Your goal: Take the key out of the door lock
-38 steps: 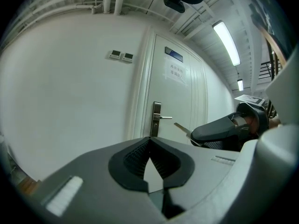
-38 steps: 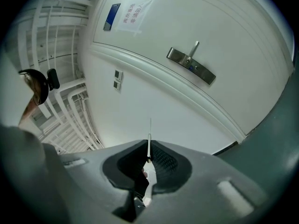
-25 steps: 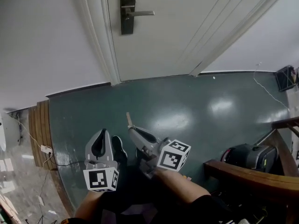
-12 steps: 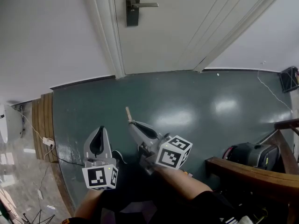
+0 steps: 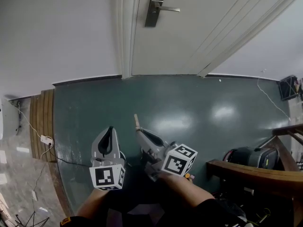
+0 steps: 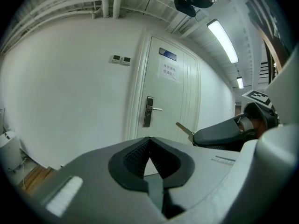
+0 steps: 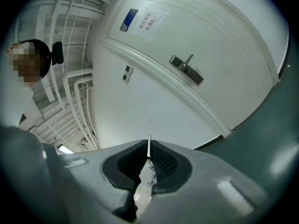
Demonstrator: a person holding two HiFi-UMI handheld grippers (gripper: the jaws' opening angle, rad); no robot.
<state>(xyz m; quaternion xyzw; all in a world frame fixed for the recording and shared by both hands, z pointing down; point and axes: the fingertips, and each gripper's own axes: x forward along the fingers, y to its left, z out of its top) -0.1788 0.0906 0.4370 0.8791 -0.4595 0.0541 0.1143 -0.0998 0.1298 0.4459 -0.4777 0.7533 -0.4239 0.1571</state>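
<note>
The door lock plate (image 5: 154,6) with its lever handle (image 5: 168,8) is far ahead at the top of the head view, with no key showing in it. My right gripper (image 5: 141,133) hangs low over the green floor, shut on a thin key (image 5: 137,122) whose blade sticks out past the tips. In the right gripper view the key (image 7: 149,138) stands edge-on between the pads, and the lock plate (image 7: 187,70) is distant. Beside it, my left gripper (image 5: 110,130) is shut with nothing in it. From the left gripper view, the key (image 6: 184,128) and lock (image 6: 149,111) both show.
A white door with a paper notice (image 6: 170,70) stands closed ahead. A black bag (image 5: 248,157) and a wooden rail (image 5: 255,176) are at the lower right. A socket strip with cables (image 5: 46,139) lies by the wooden edging (image 5: 42,122) at the left.
The head view has swung, so the door lock now sits further right in the frame. Both grippers stay low and close together, the right still holding the key.
</note>
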